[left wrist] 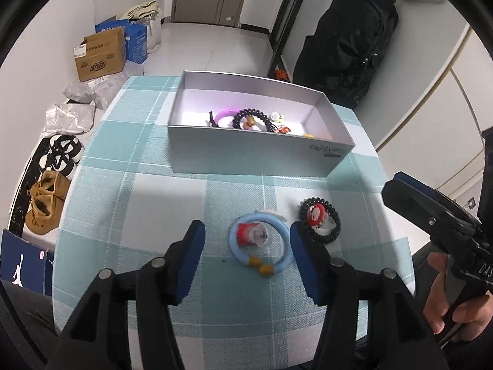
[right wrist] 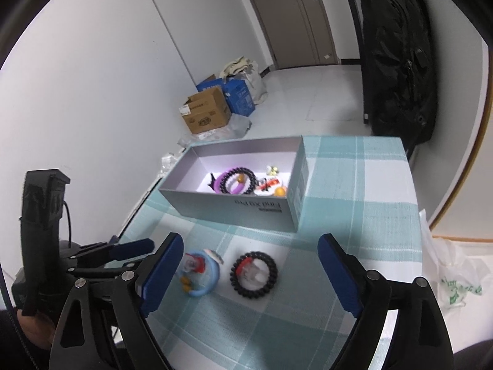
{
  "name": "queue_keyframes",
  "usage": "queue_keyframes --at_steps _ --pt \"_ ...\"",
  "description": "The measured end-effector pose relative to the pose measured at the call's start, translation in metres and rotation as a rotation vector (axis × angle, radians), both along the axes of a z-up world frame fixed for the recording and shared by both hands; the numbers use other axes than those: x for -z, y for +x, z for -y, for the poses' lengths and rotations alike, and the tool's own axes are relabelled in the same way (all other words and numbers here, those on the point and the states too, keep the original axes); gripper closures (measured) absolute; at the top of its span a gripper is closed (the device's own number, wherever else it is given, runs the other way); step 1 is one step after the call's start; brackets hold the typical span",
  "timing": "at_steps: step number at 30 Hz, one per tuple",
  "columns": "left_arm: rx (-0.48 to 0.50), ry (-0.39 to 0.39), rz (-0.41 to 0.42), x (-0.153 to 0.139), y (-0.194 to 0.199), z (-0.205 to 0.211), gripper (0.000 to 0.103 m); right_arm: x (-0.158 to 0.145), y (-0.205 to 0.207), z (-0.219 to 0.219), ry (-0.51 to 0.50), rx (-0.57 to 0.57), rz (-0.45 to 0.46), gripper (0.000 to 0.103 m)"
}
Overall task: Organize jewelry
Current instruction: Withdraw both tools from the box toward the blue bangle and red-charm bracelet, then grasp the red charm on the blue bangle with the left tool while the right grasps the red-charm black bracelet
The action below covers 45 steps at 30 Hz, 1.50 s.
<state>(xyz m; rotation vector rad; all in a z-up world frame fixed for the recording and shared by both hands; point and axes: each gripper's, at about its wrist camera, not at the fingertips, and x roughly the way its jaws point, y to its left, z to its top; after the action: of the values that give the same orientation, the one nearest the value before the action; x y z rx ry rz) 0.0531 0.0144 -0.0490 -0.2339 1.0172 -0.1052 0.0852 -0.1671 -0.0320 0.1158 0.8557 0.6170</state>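
A light blue ring bracelet [left wrist: 261, 246] with amber beads lies on the checked tablecloth [left wrist: 154, 203], a small red and clear trinket [left wrist: 254, 233] inside it. My left gripper [left wrist: 246, 243] is open, its fingers either side of the bracelet, just above it. A black coiled hair tie [left wrist: 320, 223] with a red trinket inside lies to the right. In the right wrist view the hair tie [right wrist: 253, 273] sits between the fingers of my open right gripper [right wrist: 249, 274], and the blue bracelet [right wrist: 201, 273] lies by its left finger. The grey box [left wrist: 255, 151] holds several pieces of jewelry.
The box [right wrist: 237, 212] stands at the table's far side. Cardboard boxes [left wrist: 100, 55], shoes [left wrist: 46, 197] and plastic wrap lie on the floor to the left. A black bag [left wrist: 348, 46] hangs behind the table. A white plastic bag [right wrist: 453, 277] lies past the table's right edge.
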Motion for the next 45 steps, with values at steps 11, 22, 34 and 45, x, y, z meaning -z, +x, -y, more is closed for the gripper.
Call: queue_keyframes --at_steps 11,22,34,45 --pt "0.04 0.047 0.0 0.01 -0.002 0.011 0.051 0.006 -0.004 0.001 -0.021 0.007 0.004 0.008" --pt "0.073 0.008 0.045 0.01 -0.001 0.013 0.051 0.006 -0.005 0.001 -0.041 0.013 0.006 0.008" --pt "0.053 0.009 0.002 0.02 0.003 0.011 0.078 0.011 -0.002 0.002 -0.032 0.015 -0.03 0.008" --pt "0.069 0.003 0.001 0.017 0.005 0.009 0.101 0.012 -0.004 0.001 -0.046 0.012 -0.024 0.008"
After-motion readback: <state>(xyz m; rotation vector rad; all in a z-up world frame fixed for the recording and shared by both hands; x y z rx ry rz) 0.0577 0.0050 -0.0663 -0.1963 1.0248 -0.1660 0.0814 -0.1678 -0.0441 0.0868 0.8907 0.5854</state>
